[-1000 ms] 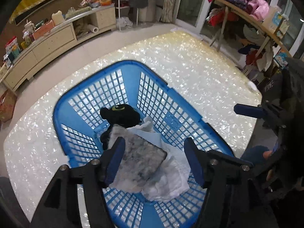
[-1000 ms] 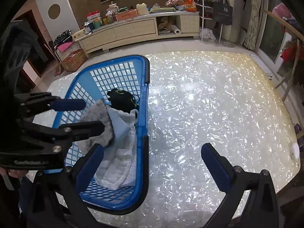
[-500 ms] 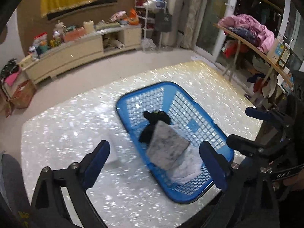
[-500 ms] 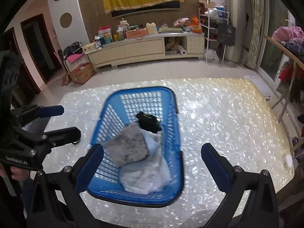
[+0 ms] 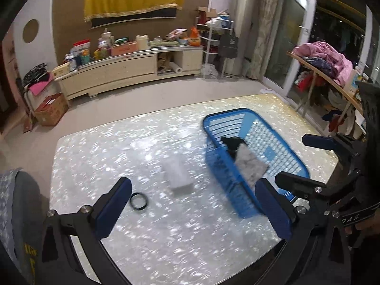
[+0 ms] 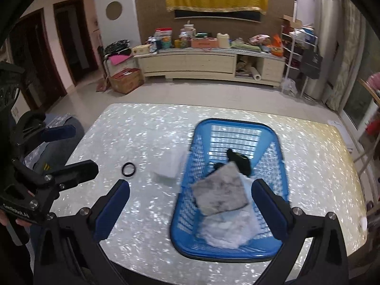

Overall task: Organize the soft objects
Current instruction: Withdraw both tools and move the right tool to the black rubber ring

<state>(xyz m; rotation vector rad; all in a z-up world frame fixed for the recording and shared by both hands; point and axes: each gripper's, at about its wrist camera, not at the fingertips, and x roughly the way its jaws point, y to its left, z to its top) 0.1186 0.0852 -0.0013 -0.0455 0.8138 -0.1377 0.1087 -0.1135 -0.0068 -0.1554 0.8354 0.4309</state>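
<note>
Change: since a second earlier both grippers had pulled back and up from the basket (image 6: 273, 249), leaving the grey pad (image 6: 219, 196) inside.
Meaning: that item looked stowed; the pale pad (image 5: 177, 174) lay outside on the table (image 5: 118, 147).
Left gripper (image 5: 192, 210): wide apart, empty.
Right gripper (image 6: 190, 209): wide apart, empty.
Textures: mesh plastic; fuzzy flat pad on crumpled white cloth (image 6: 225, 235); rigid black ring (image 5: 138, 201).

Blue basket (image 6: 228, 249) on table, holding grey cloth (image 6: 219, 194), white fabric (image 6: 228, 231), possibly black plush (image 6: 239, 160)
</note>
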